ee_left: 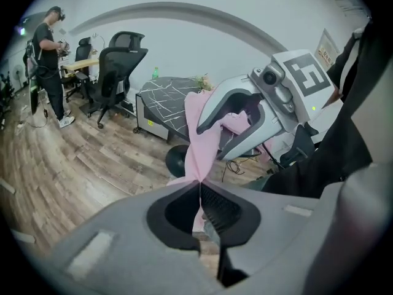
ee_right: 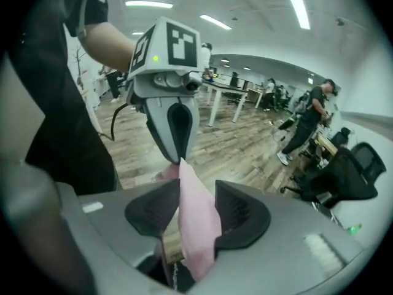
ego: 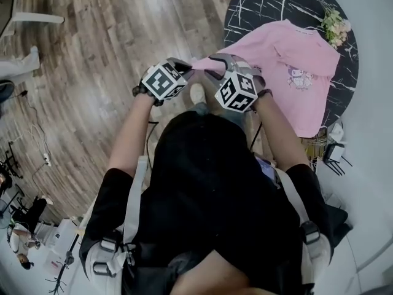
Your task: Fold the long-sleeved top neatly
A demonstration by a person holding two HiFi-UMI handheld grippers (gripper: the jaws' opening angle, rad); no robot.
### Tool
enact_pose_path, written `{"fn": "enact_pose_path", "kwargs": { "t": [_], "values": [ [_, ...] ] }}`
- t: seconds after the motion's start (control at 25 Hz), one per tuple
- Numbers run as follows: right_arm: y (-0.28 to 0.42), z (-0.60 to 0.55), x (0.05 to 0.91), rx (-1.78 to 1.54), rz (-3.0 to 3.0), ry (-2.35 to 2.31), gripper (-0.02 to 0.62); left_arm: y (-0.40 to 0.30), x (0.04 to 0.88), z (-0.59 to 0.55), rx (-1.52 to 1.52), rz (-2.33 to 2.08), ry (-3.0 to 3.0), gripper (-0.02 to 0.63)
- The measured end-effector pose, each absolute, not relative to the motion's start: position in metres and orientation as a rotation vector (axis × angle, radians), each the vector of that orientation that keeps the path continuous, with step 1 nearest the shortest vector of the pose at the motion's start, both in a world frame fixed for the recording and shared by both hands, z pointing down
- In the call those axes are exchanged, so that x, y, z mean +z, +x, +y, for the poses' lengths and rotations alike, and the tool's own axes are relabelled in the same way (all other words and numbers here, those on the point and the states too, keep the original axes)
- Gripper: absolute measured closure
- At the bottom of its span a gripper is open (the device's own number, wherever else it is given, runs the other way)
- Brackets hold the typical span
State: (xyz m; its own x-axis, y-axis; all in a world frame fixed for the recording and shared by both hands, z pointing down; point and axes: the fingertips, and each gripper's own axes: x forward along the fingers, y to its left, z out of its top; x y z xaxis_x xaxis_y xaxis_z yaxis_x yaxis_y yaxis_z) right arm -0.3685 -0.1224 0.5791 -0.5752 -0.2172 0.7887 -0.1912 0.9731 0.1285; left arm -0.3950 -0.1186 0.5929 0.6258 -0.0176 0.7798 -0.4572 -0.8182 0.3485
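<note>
Me: Pads first, since the trouble sat there. On my right tongs point(ee_right: 196, 184) they stood well apart, with a thick fold of the top point(ee_right: 196, 226) hanging between them. The cloth brushed both pads, but it looked loose to me, not squeezed.

Mate: So it could have dropped out?

Me: That was my worry. If that fold had slid free, only one pinch would have carried the cloth, and the end would have swung down toward the floor point(ego: 92, 42).

Mate: And the other hand?

Me: My left tongs point(ee_left: 200, 184) were closed tight, tips together, nipping a thin edge of the same pink cloth. A short band of it ran from that pinch across to the right tongs, just beside.

Mate: Would so thin an edge have held?

Me: Probably, though I judged a nip that small could have crept off under a hard tug.

Mate: Where was the rest of it?

Me: Spread on the dark round table point(ego: 258, 5), print side up, with the near end drawn off the rim to where I held it in the air.

Mate: Anything else in the way?

Me: Flowers point(ego: 334, 26) lay at the far rim, just beside the top's corner. Had I hauled the cloth toward me, it could have slid off the table or bunched up instead of lying flat, and it might have caught those flowers.
</note>
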Motion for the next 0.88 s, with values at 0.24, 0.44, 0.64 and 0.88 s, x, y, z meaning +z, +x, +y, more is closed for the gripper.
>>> {"fn": "enact_pose_path", "kwargs": {
  "t": [0.24,0.44,0.64,0.88],
  "values": [
    [-0.384,-0.114,0.604,-0.247,-2.059,0.044,0.399,-0.397,0.595,-0.118,1.126,-0.374,2.396,0.591],
    [-0.39,-0.11,0.606,-0.251,-2.054,-0.001,0.504,-0.398,0.598,-0.116,1.1,-0.377,2.412,0.591],
    [-0.389,-0.111,0.601,-0.192,-2.079,0.014,0.578,-0.398,0.596,-0.12,1.033,-0.396,2.43,0.591],
    [-0.382,-0.124,0.587,-0.105,-2.121,0.097,0.58,-0.411,0.605,-0.127,1.028,-0.583,2.435,0.425]
  ]
}}
